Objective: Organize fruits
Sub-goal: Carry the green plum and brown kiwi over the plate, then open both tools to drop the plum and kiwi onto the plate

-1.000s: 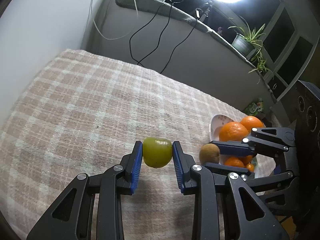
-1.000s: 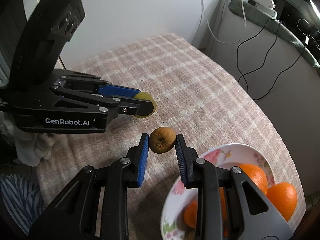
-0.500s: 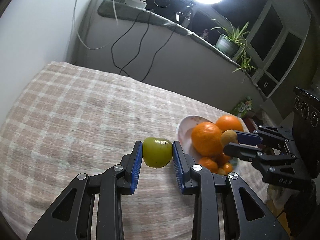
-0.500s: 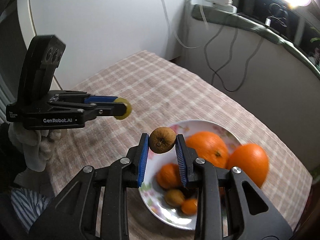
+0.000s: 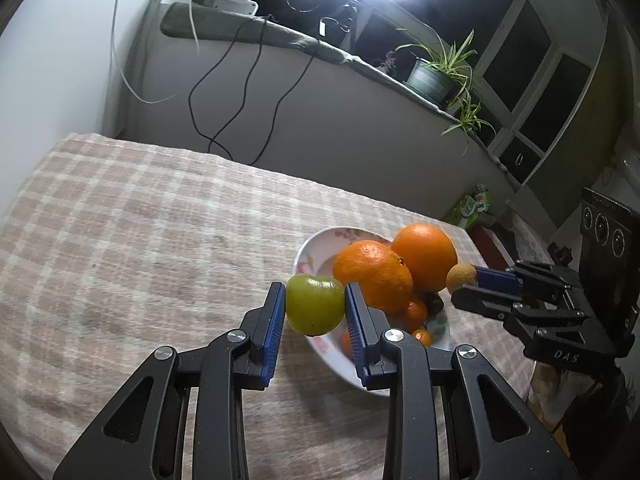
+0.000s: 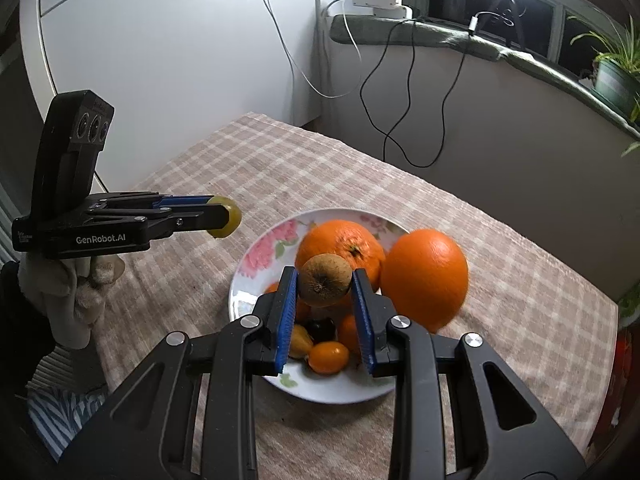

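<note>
Worktop (image 5: 120, 240) under checked cloth carries the floral plate (image 6: 260, 252), already holding two large oranges (image 6: 424, 276) and several small fruits. Left gripper (image 5: 315, 312) jaws clenched on green apple (image 5: 314, 304) at the plate's edge; right gripper (image 6: 325, 300) jaws clenched on kiwi (image 6: 326, 284) above the plate. Both still to be deposited. Since a second ago, both have travelled from bare cloth to the plate.

1. The woven checked beige cloth (image 5: 132, 240) on the table looks matt and a little rough.
2. The white floral ceramic plate (image 6: 256, 264) is glossy.
3. The two big oranges (image 6: 424, 276) have a shiny, finely dimpled skin.
4. The green round fruit (image 5: 315, 305) is smooth with a soft shine.
5. The brown kiwi (image 6: 326, 285) looks dull and fuzzy.
6. The ribbed blue pads (image 6: 286, 320) sit on matt black plastic fingers with metal screws.
</note>
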Action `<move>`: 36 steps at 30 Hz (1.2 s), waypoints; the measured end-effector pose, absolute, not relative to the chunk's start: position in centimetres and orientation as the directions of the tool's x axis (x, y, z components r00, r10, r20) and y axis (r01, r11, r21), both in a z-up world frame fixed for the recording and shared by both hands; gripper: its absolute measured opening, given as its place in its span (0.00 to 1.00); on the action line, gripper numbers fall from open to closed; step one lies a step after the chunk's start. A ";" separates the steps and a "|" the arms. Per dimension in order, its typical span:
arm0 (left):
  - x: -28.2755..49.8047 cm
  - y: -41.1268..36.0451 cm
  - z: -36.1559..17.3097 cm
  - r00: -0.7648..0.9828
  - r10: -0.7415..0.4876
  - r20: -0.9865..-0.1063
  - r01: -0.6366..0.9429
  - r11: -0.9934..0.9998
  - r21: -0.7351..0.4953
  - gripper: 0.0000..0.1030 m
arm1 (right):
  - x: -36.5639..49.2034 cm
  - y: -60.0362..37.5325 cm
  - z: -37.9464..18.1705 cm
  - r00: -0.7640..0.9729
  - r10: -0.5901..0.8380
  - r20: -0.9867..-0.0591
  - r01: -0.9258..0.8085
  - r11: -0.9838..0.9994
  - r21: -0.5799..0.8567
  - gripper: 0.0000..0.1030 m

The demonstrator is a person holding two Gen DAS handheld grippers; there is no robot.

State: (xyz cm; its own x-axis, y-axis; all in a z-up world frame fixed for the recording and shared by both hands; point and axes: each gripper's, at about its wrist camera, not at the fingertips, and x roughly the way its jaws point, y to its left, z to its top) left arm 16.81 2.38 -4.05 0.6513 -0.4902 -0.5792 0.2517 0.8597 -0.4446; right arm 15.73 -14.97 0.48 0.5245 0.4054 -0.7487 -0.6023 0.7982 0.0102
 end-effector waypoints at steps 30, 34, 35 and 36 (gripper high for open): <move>17.5 -1.8 -5.2 0.618 -0.460 -0.638 0.283 0.886 -0.366 0.28 | 15.2 -14.7 -2.8 0.485 0.394 -0.781 -0.604 0.797 0.026 0.28; 17.5 -1.9 -5.1 0.619 -0.457 -0.638 0.286 0.888 -0.359 0.28 | 15.3 -14.8 -2.8 0.485 0.395 -0.780 -0.604 0.796 0.028 0.28; 17.5 -2.0 -5.0 0.620 -0.457 -0.638 0.287 0.889 -0.358 0.28 | 15.3 -14.8 -2.8 0.484 0.395 -0.781 -0.605 0.796 0.028 0.28; 17.5 -2.0 -4.9 0.621 -0.456 -0.638 0.288 0.889 -0.356 0.28 | 15.3 -14.8 -2.8 0.483 0.396 -0.781 -0.605 0.796 0.029 0.28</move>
